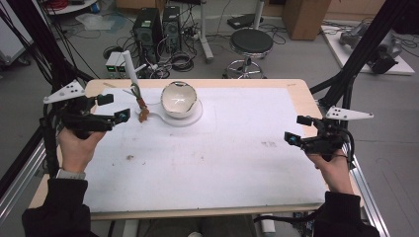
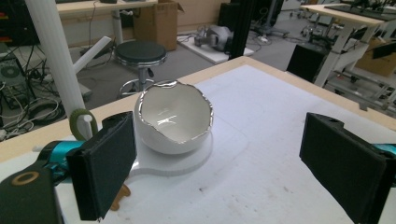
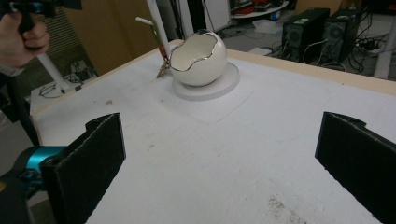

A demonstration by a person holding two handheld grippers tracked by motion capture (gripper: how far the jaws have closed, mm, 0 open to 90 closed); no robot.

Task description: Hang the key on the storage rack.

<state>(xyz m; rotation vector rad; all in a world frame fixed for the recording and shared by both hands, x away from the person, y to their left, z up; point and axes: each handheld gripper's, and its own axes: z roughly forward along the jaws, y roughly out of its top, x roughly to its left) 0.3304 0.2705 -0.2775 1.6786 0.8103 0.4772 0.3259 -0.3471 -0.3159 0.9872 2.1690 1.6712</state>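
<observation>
White egg-shaped bowl with a jagged, silver-edged rim stands upright on a flat white base plate, near the far edge of the table, left of centre. Just beside the bowl, toward the far left corner, a small brown piece lies at the foot of a white rod; what it is cannot be told.

Left gripper hovers above the left edge, jaws spread wide, nothing between them; in the left gripper view the bowl sits ahead, between the pads. Right gripper hangs over the right edge, well apart from the bowl, jaws likewise wide and empty.

Judgement: bowl looks like glazed ceramic, so rigid, smooth, probably slippery, and brittle, particularly at the thin broken-shell rim. Likely light but not trivial. Best hold: across the round lower body, pads on opposite sides, with gentle pressure. Avoid pinching the rim. The plate may not be attached to the bowl; cannot tell.
</observation>
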